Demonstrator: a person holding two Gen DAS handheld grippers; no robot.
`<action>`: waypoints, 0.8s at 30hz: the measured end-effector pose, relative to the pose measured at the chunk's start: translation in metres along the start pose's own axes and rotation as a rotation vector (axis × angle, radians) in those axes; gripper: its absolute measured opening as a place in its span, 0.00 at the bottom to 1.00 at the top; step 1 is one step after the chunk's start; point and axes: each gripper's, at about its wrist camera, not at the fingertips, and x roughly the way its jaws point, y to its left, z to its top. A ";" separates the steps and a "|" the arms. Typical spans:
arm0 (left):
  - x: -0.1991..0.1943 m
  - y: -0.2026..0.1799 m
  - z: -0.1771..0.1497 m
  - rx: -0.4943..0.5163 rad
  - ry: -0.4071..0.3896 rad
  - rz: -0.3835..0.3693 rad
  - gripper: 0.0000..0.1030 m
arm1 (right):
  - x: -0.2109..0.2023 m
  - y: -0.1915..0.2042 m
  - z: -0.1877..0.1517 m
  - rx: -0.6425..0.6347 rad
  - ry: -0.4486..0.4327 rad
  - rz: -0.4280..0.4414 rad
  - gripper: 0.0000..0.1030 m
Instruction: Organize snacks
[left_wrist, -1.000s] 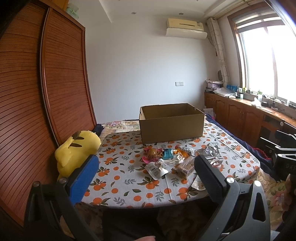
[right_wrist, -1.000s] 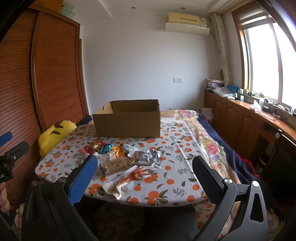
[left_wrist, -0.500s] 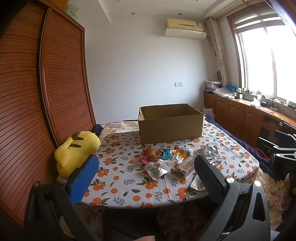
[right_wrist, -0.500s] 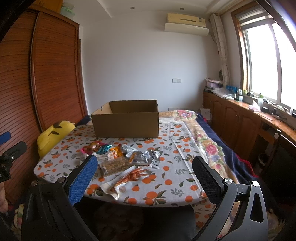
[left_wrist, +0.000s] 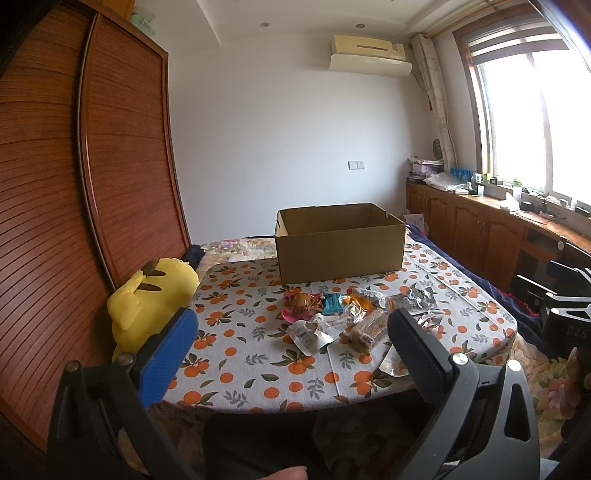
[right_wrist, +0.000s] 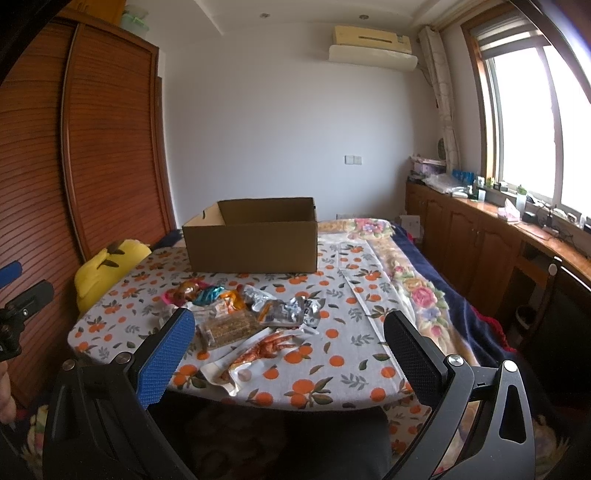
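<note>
Several snack packets (left_wrist: 343, 314) (right_wrist: 243, 310) lie in a loose pile on the orange-patterned tablecloth (left_wrist: 258, 354) (right_wrist: 343, 347). Behind the pile stands an open cardboard box (left_wrist: 338, 243) (right_wrist: 253, 240). My left gripper (left_wrist: 291, 343) is open, held short of the table's near edge with nothing between its fingers. My right gripper (right_wrist: 288, 343) is open too, also before the near edge and holding nothing. A long packet with reddish food (right_wrist: 258, 350) lies nearest it. The left gripper's tip (right_wrist: 22, 299) shows at the right wrist view's left border.
A yellow plush toy (left_wrist: 147, 299) (right_wrist: 107, 269) sits at the table's left edge by a wooden slatted wardrobe (left_wrist: 74, 184). Wooden cabinets (left_wrist: 480, 229) run under the window on the right. A floral blanket (right_wrist: 417, 291) lies to the right of the table.
Both grippers have drifted slightly; the view shifts a little. The snacks and box have not moved. Both grippers stay open.
</note>
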 end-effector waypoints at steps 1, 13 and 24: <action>0.000 0.000 0.000 0.001 0.000 0.000 1.00 | 0.000 0.000 -0.001 -0.001 0.002 -0.001 1.00; 0.033 0.001 -0.020 -0.010 0.072 -0.031 1.00 | 0.023 -0.005 -0.017 0.007 0.067 0.017 1.00; 0.109 -0.003 -0.037 0.008 0.194 -0.125 1.00 | 0.090 -0.005 -0.030 -0.039 0.156 0.115 1.00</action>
